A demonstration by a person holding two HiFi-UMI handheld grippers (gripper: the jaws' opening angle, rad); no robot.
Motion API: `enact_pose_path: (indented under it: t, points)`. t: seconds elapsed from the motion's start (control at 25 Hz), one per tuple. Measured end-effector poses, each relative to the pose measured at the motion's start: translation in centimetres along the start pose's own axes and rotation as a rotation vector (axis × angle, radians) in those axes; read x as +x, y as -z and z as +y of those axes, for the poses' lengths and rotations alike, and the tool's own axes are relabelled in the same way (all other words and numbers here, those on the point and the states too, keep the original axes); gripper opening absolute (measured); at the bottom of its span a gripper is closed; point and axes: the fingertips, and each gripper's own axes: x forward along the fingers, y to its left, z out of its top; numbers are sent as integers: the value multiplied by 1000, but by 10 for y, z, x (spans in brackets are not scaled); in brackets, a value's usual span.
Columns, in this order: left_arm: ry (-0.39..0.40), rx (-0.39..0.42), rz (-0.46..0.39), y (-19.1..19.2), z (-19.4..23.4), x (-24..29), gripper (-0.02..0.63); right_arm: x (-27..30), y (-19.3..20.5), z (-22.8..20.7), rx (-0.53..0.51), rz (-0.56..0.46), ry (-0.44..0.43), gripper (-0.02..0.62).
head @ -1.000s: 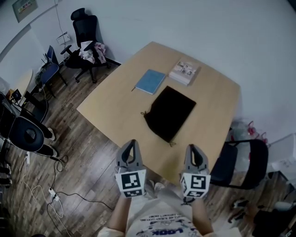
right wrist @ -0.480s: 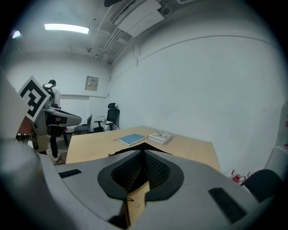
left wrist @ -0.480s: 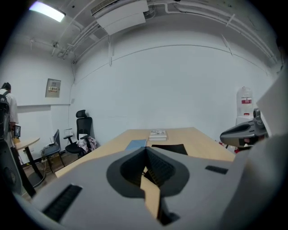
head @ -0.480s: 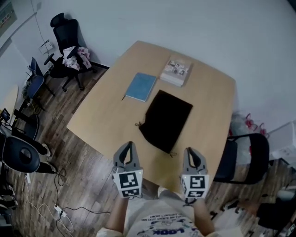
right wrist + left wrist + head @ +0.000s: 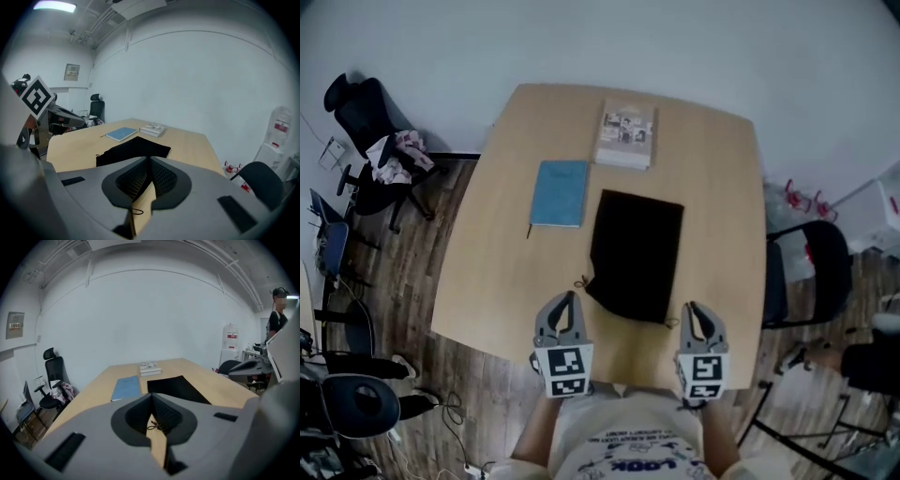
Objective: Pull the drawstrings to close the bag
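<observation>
A black drawstring bag (image 5: 635, 253) lies flat on the pale wooden bench (image 5: 712, 187), roughly in the middle and a little toward the near edge where the person stands. It is a plain matte rectangle, long side running away from the person, and looks limp and unfilled, with no bulge to it. The far end is square and crisp. The near end, its mouth, is slightly gathered and rounded. A thin dark cord sticks out at each near corner: the left drawstring (image 5: 581, 281) ends in a small knot on the wood, and the right drawstring (image 5: 672, 322) pokes out as a short loop.

A blue notebook (image 5: 559, 193) lies just beside the bag's left edge, and a stack of books (image 5: 626, 134) sits near its far end, apart from it.

The left gripper (image 5: 566, 298) hangs over the near edge of the bench close to the left cord, its jaws pressed together with nothing between them. The right gripper (image 5: 695, 307) is by the right cord, jaws likewise closed and empty. Each gripper's own view shows its cord lying loose on the wood beneath the jaws, not pinched.
</observation>
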Motion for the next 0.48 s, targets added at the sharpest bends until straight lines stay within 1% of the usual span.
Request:
enact_pose_path:
  t: [0.12,0.16,0.2,0.24,0.32,0.4,0.48]
  points:
    - [85,65,46,11,6,21,0,7,8,3,18,56,27,14]
    - [114,87,64,16,8,28,-1,9,12,4,35,77,28,37]
    - [142,110,84,23,9,34,-1,11,16,5,52,96,26,74]
    - [172,133,106,30,9,39,0,13,20,6,65,110,23,88]
    - [231,188,146,41,10,48,0,16,28,8,70,135,11,92]
    - [294,250,182,51,10,56,-1,16,36,14,45,195,-34,104]
    - [364,306,210,61,8,62,0,16,48,20,-5,265,-105,123]
